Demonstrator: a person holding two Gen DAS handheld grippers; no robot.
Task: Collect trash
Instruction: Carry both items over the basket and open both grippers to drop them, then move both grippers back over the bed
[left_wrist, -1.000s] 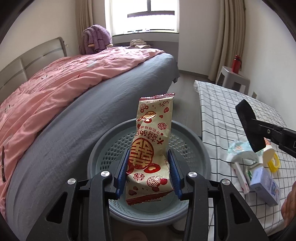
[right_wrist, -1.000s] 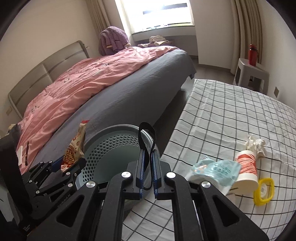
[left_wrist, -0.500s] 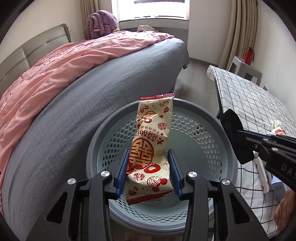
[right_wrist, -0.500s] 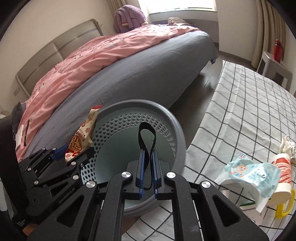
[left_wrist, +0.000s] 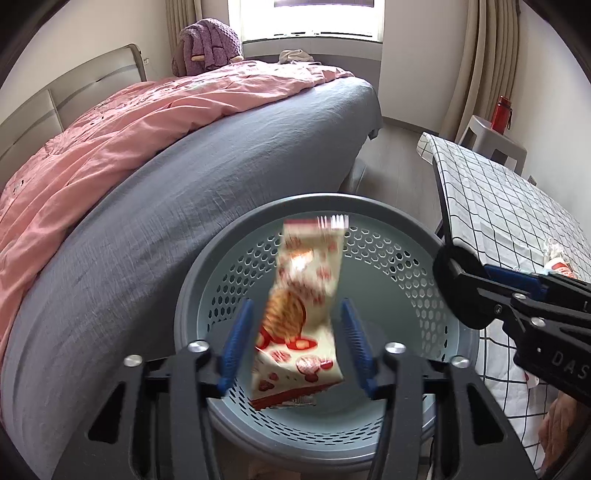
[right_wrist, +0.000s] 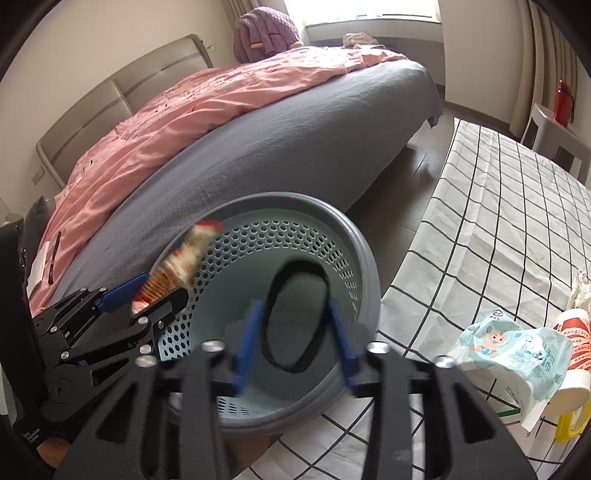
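Step in hand: release trash into the basket (left_wrist: 207, 295).

1. Left gripper (left_wrist: 295, 343): jaws have just been opening; blue pads stand clear of the snack wrapper (left_wrist: 301, 314), which hangs blurred between them, over the basket's near half. Hold pos. until wrapper clears the pads, then withdraw.
2. Right gripper (right_wrist: 293, 341): jaws have just been opening too; the black band (right_wrist: 297, 317) sits between the pads as a slack oval, no pad pressing it. Keep tips inside the rim (the band is light and may snag on a pad).

Wrapper: cream w/ red print, crimped red ends, flat, prob. empty. Band: thin black loop. More trash lies on the checked tablecloth (right_wrist: 498, 221), right of the basket.
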